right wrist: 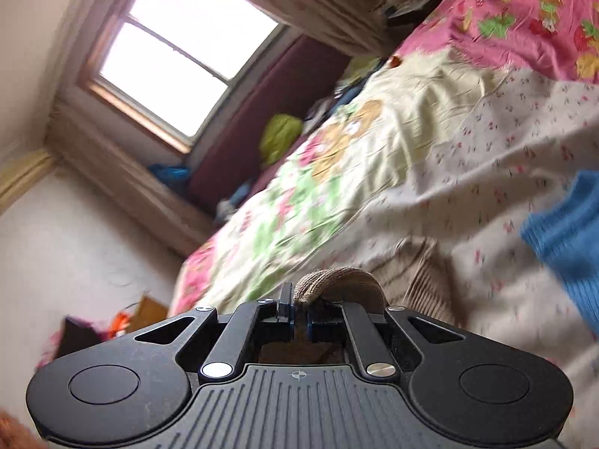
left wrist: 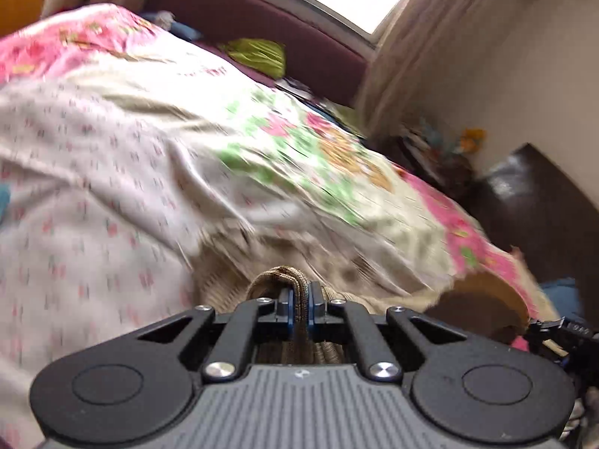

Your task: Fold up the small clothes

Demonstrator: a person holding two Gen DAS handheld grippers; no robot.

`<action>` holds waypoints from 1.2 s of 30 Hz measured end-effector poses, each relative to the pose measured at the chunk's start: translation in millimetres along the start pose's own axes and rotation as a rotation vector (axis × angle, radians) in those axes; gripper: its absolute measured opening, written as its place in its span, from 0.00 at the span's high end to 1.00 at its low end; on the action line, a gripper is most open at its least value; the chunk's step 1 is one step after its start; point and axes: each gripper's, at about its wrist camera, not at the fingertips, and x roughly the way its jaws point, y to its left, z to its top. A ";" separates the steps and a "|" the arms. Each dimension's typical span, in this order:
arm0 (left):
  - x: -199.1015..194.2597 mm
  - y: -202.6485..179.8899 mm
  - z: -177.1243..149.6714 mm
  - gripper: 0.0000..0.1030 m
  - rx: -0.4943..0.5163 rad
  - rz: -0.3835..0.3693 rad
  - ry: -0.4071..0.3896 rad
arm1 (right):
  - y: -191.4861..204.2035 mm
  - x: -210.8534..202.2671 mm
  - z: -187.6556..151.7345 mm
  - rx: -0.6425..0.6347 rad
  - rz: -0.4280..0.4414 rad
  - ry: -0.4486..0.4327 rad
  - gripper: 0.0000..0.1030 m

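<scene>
A tan ribbed knit garment (left wrist: 239, 265) lies on the floral bedsheet (left wrist: 123, 119). My left gripper (left wrist: 299, 299) is shut on a bunched edge of it, the fabric pinched between the fingers. In the right wrist view my right gripper (right wrist: 299, 305) is shut on another bunched edge of the same tan garment (right wrist: 411, 269), which trails out to the right over the sheet (right wrist: 430, 112). Both views are motion-blurred. The rest of the garment is partly hidden behind the gripper bodies.
A blue knit piece (right wrist: 565, 239) lies on the sheet at the right. A maroon headboard (left wrist: 262, 18) with a green bag (left wrist: 258, 54) runs under the window (right wrist: 179, 56). Dark furniture (left wrist: 535, 194) stands beside the bed. The other gripper (left wrist: 561, 331) shows at the right edge.
</scene>
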 end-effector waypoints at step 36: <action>43.7 21.0 -71.9 0.30 0.184 0.263 0.037 | -72.6 71.6 -48.3 -0.320 -0.290 0.164 0.86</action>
